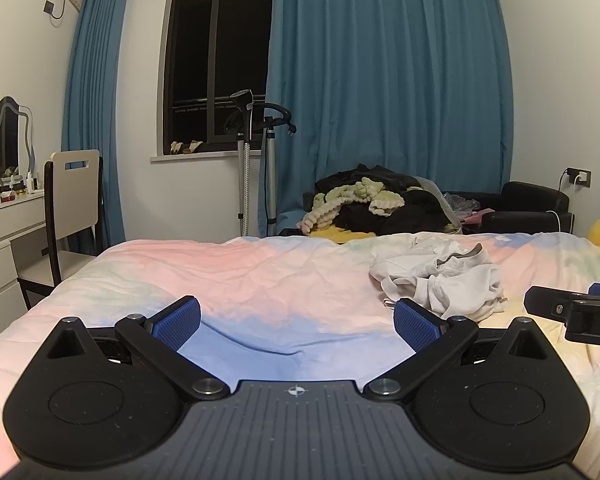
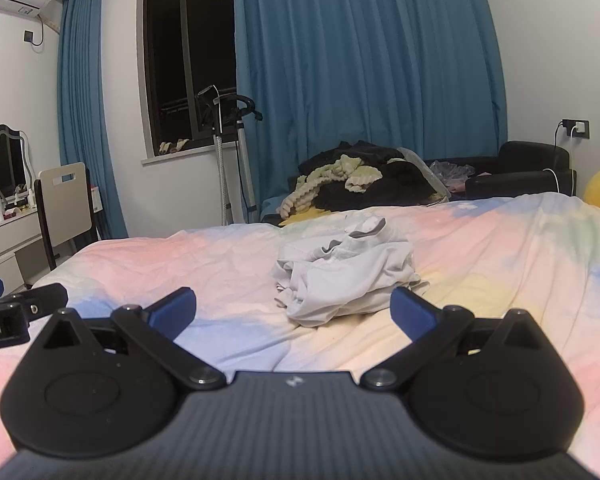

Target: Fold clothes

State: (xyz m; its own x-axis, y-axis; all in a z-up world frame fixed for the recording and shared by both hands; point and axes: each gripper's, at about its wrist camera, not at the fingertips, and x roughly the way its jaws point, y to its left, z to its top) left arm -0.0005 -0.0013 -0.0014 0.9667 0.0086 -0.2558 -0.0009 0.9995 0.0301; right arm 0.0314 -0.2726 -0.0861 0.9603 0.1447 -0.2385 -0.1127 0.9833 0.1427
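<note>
Both jaws stand spread wide with nothing between them: our left gripper (image 1: 296,322) and our right gripper (image 2: 294,312) hover low over the bed (image 1: 260,272), their ribbed blue pads (image 1: 179,322) set on black arms. We see the white garment (image 2: 340,276) lying crumpled in a soft, wrinkled heap on the pastel pink-and-blue sheet, just beyond the right gripper and off to the far right of the left one. Behind the bed, pleated blue curtains (image 1: 388,80) hang by a dark window (image 1: 216,56).
</note>
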